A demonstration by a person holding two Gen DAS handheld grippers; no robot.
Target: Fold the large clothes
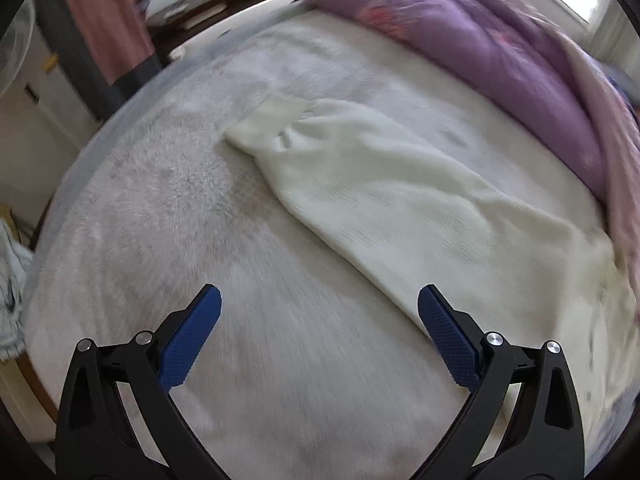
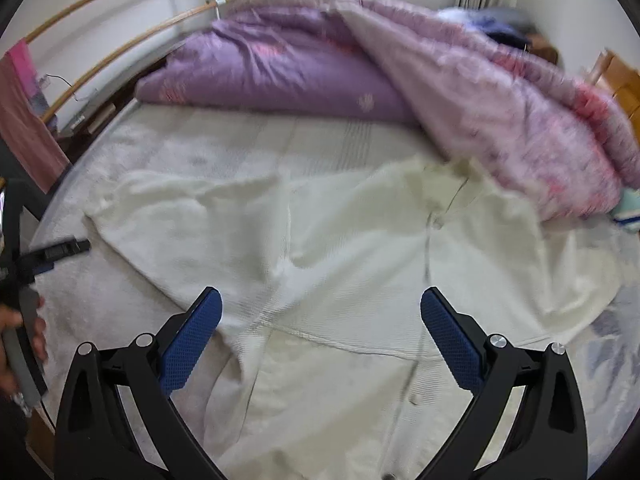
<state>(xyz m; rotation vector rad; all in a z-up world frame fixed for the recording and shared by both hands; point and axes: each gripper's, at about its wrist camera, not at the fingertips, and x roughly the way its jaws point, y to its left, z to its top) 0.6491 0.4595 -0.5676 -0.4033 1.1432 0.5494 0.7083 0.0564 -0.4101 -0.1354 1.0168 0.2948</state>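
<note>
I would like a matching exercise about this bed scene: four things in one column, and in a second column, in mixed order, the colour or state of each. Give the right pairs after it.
Things:
1. cardigan
2. quilt
3. left hand-held gripper
4. sleeve cuff

Colour or state:
A. purple, bunched at the far side of the bed
B. open, holding nothing, above the bed cover
C. cream, spread flat, buttons facing up
D. ribbed end, lying on the bed cover, away from both grippers

Pairs: 1-C, 2-A, 3-B, 4-D
</note>
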